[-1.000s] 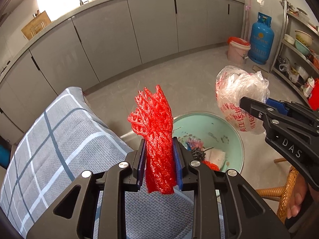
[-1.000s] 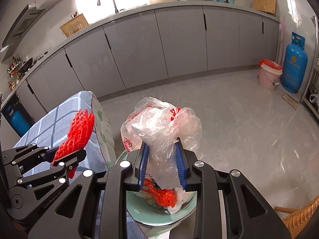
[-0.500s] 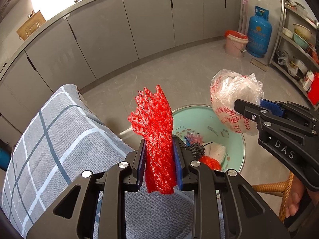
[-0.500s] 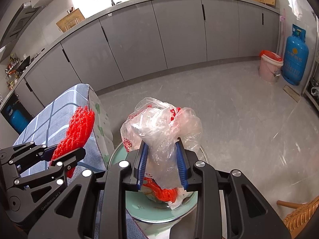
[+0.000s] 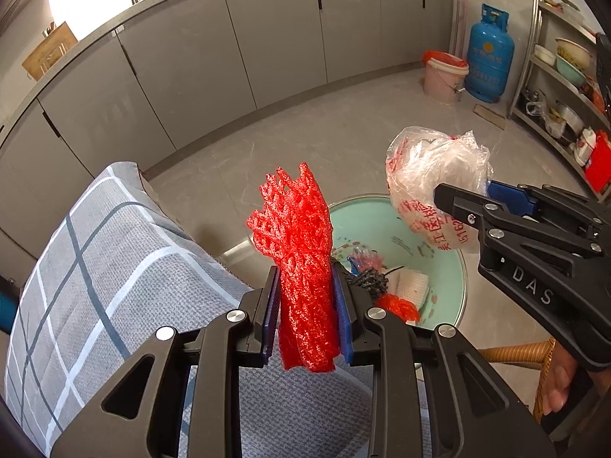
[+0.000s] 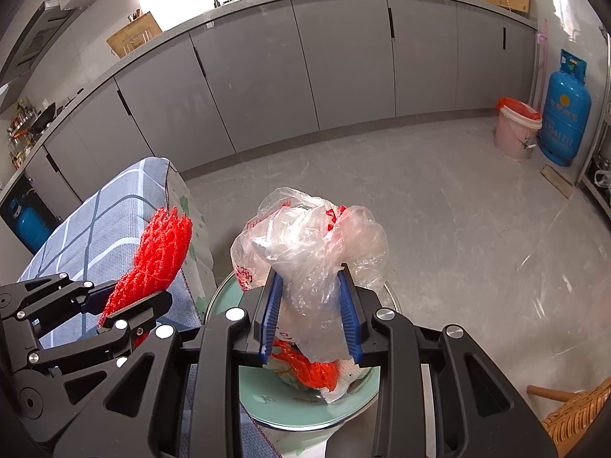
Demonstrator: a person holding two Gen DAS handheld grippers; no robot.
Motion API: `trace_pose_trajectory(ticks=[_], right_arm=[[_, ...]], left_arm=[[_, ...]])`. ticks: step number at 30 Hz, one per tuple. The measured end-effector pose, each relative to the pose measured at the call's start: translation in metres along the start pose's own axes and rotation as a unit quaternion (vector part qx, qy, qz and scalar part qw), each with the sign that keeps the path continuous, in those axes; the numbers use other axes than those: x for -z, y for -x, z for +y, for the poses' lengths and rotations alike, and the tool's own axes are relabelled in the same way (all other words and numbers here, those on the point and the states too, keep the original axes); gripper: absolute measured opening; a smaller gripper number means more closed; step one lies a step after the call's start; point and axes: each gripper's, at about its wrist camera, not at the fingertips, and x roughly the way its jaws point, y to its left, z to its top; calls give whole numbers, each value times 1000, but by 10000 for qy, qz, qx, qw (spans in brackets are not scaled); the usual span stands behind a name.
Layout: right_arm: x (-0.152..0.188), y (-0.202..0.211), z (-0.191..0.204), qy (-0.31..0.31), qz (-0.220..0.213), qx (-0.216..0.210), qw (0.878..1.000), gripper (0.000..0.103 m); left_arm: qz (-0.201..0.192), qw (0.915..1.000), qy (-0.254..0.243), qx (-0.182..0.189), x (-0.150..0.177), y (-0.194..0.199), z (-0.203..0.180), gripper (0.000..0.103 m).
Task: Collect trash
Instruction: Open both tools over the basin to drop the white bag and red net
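A bunched red foam net point(image 5: 301, 263) stands upright, pinched at its lower half between blue pads, its frayed mesh top fanning out above them. To its right hangs a crumpled clear plastic bag point(image 5: 431, 187) with red printed characters, puffed up and clamped at its gathered neck. Below and between them sits a pale green basin point(image 5: 382, 225) holding more trash: a white paper wad point(image 5: 410, 282), a small red net scrap point(image 5: 397, 307) and a dark tangled clump point(image 5: 366, 278).
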Motion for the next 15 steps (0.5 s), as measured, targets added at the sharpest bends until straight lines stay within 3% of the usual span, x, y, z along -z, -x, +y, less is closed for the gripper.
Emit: trace_pose_trajectory(ticks=[3, 4, 5, 6, 8, 13, 15], right_arm=[[0, -1, 0, 7, -1, 8, 10000, 32], [-1, -1, 1, 13, -11, 5, 10000, 33], [-1, 0, 1, 7, -34, 3, 10000, 40], [-1, 3, -1, -47, -114, -39, 9999, 55], [-1, 12, -5, -151, -280, -33, 9995, 72], [-1, 40, -9, -317, -562, -115, 9978, 75], [1, 58, -9, -381, -762, -102, 9963, 85]], left_arm=[[9, 10000, -9, 7, 0, -1, 1, 29], [9, 10000, -7, 0, 0, -2, 1, 38], [-8, 10000, 11, -45, 1, -1, 3, 58], [-52, 9999, 43, -121, 1, 1, 3, 67], [-123, 9998, 96, -150, 2, 6, 6, 70], [-212, 9991, 295, -212, 7, 24, 16, 83], [-275, 9987, 366, -222, 11, 35, 20, 89]])
